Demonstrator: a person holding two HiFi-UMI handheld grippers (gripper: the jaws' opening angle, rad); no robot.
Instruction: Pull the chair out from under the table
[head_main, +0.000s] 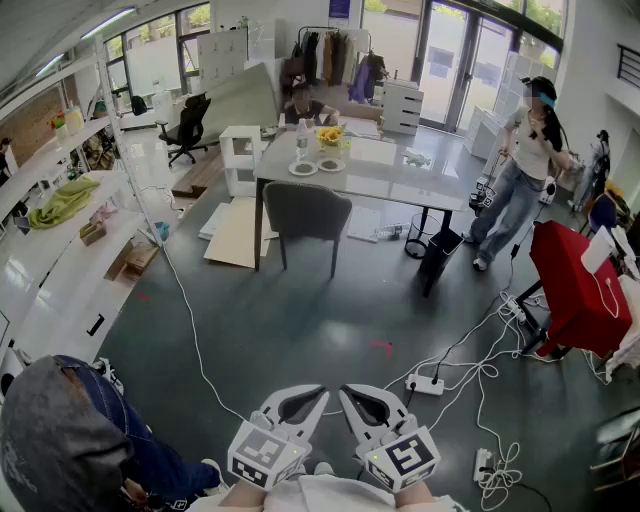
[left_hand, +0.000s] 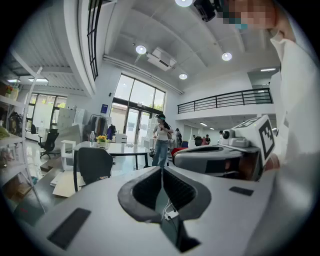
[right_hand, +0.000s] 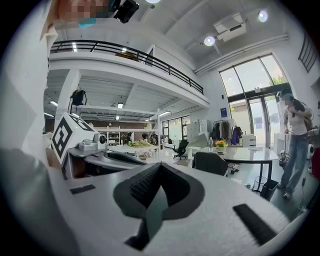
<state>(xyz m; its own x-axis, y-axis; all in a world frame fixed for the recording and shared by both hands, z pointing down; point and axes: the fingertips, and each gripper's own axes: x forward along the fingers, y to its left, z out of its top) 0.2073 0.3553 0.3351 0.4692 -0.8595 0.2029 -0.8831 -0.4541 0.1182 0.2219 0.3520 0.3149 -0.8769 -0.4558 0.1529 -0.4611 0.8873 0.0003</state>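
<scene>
A dark grey chair (head_main: 306, 212) stands tucked against the near side of a long grey table (head_main: 400, 175) far across the room. The same chair (left_hand: 93, 164) shows small at the left of the left gripper view and small at the centre right (right_hand: 211, 163) of the right gripper view. Both grippers are held close to my body at the bottom of the head view, far from the chair. The left gripper (head_main: 322, 392) is shut with nothing in it. The right gripper (head_main: 344, 391) beside it is shut and empty too.
White cables and power strips (head_main: 425, 384) trail over the dark floor to the right. A red-draped stand (head_main: 578, 282) is at the right and white shelving (head_main: 60, 240) along the left. A person (head_main: 515, 172) stands by the table's right end; a kneeling person (head_main: 70, 430) is at my lower left.
</scene>
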